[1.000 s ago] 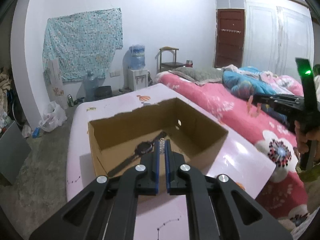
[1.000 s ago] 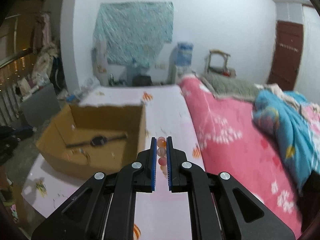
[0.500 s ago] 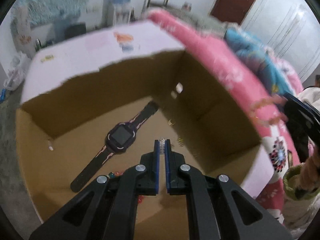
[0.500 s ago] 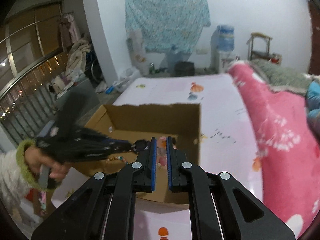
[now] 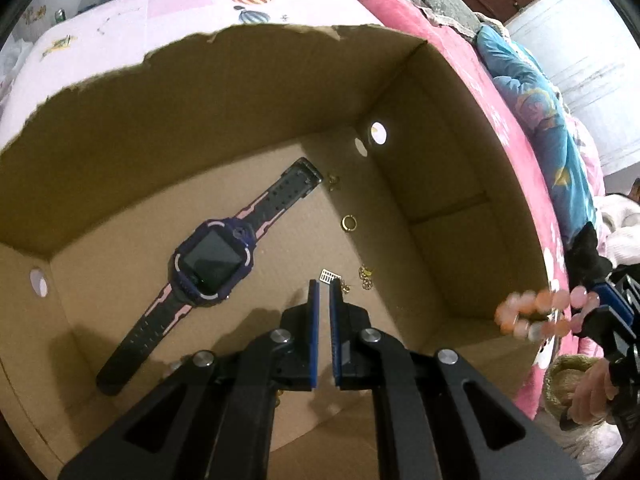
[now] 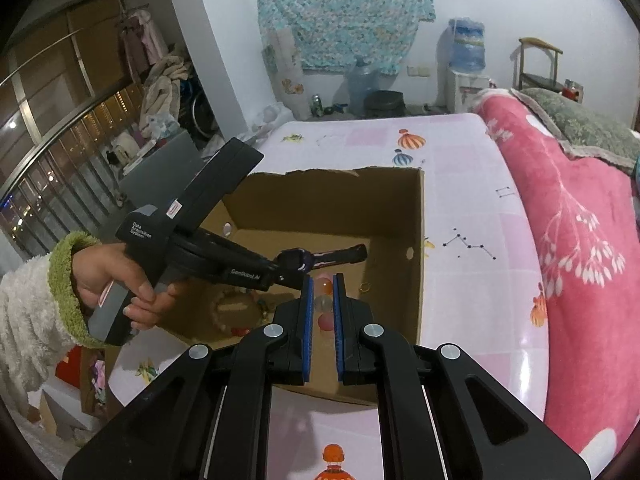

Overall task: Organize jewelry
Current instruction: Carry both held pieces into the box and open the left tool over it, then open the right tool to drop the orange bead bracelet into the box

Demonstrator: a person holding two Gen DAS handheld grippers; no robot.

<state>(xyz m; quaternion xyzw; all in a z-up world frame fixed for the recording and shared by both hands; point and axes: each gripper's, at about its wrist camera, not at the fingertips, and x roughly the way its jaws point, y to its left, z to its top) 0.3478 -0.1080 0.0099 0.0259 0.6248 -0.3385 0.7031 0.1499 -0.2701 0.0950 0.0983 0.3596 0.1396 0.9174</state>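
Note:
An open cardboard box (image 5: 460, 184) (image 6: 400, 208) stands on a pink table. On its floor lie a dark blue and pink watch (image 5: 212, 260), a gold ring (image 5: 349, 223) and small gold pieces (image 5: 365, 276). My left gripper (image 5: 324, 292) is inside the box, its jaws slightly apart and empty, just above a small silver clasp (image 5: 328, 276). It also shows in the right wrist view (image 6: 280, 276). My right gripper (image 6: 323, 280) is shut on a pink and orange bead bracelet (image 6: 325, 300) (image 5: 536, 314) and holds it over the box's near right edge.
The pink table (image 6: 472, 240) carries the box. A bed with a pink blanket (image 6: 580, 220) runs along the right. A water dispenser (image 6: 464, 64) and a chair (image 6: 536, 64) stand at the far wall. Clutter lies on the floor at the left.
My left gripper has dropped deep into the box and let go of the silver clasp, which now lies on the floor. My right gripper has brought the bracelet over the box's edge.

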